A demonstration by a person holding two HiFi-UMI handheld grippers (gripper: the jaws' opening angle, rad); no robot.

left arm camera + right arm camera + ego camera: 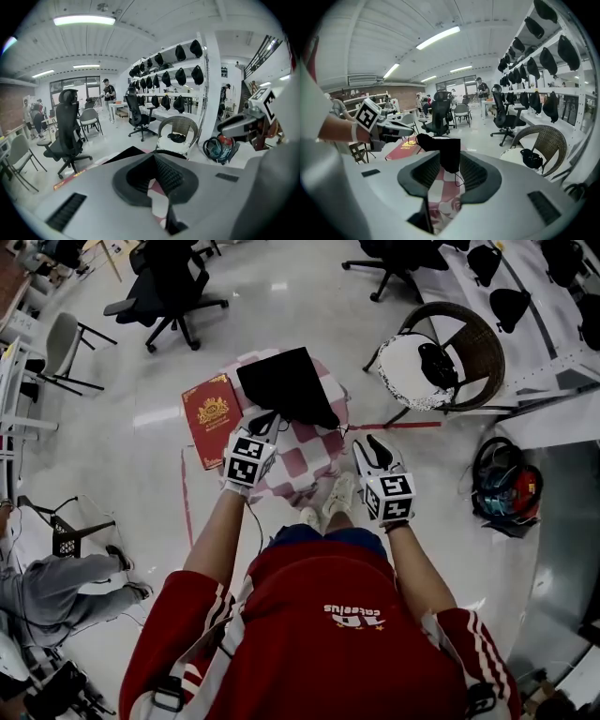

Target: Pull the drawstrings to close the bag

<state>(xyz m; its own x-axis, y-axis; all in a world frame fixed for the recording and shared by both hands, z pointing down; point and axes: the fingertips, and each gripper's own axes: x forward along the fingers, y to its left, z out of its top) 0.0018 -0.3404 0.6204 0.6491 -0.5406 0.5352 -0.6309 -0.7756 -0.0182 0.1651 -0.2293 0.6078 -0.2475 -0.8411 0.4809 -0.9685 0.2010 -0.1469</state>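
A flat black drawstring bag [286, 385] lies on a small stand draped in pink-and-white checked cloth [314, 460]. My left gripper [263, 423] is at the bag's near left corner, shut on the drawstring there. In the right gripper view the bag [449, 152] is bunched into a point that runs up to the left gripper [401, 129]. A thin black cord [458, 177] dangles from the bag's near edge over the cloth. My right gripper [371, 452] hovers off the stand's right side, open, with nothing between its fingers.
A red book with a gold emblem [211, 418] lies just left of the stand. A wicker chair [473, 343] with a white cushion stands to the right, and a red and blue helmet [506, 488] lies on the floor. Office chairs [169, 287] stand behind. A seated person's legs [66, 582] are at the left.
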